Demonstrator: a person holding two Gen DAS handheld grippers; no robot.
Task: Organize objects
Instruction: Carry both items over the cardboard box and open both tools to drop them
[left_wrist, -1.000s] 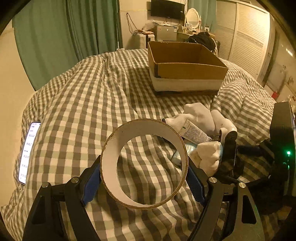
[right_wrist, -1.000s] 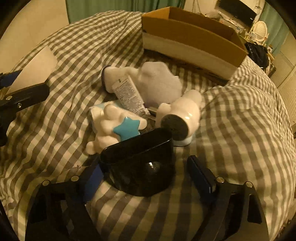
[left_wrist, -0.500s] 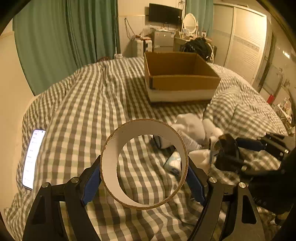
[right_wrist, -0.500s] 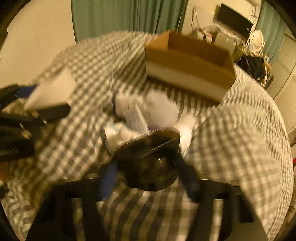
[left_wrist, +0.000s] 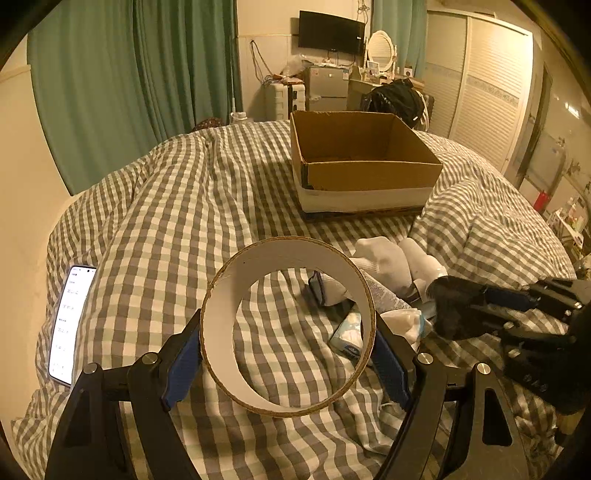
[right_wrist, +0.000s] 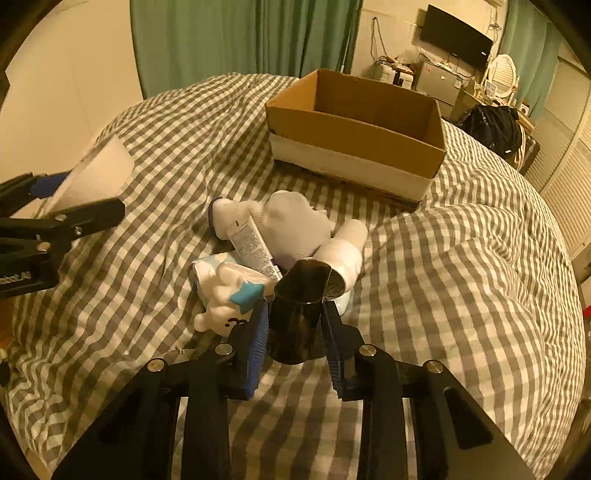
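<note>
My left gripper (left_wrist: 288, 354) is shut on a wide white cardboard ring (left_wrist: 221, 306) and holds it above the checked bed cover. My right gripper (right_wrist: 295, 321) is shut on a glossy black cup (right_wrist: 299, 310), lifted just above a pile of objects: a white tube (right_wrist: 251, 243), white socks (right_wrist: 295, 218), a white plush with a blue star (right_wrist: 225, 295), a tissue pack (right_wrist: 203, 267) and a white bottle (right_wrist: 343, 254). The open cardboard box (right_wrist: 354, 133) stands behind the pile; no objects show inside it. The right gripper with the cup shows in the left wrist view (left_wrist: 461, 310).
A lit phone (left_wrist: 70, 321) lies at the bed's left edge. Green curtains (left_wrist: 129, 74), a TV, a fridge and a black bag (left_wrist: 395, 99) stand beyond the bed. The duvet bulges at the right (right_wrist: 461, 277).
My right gripper closed on the black cup and lifted it off the bed, squeezing it narrower. Both grippers rose and pulled back; the left still holds the ring.
</note>
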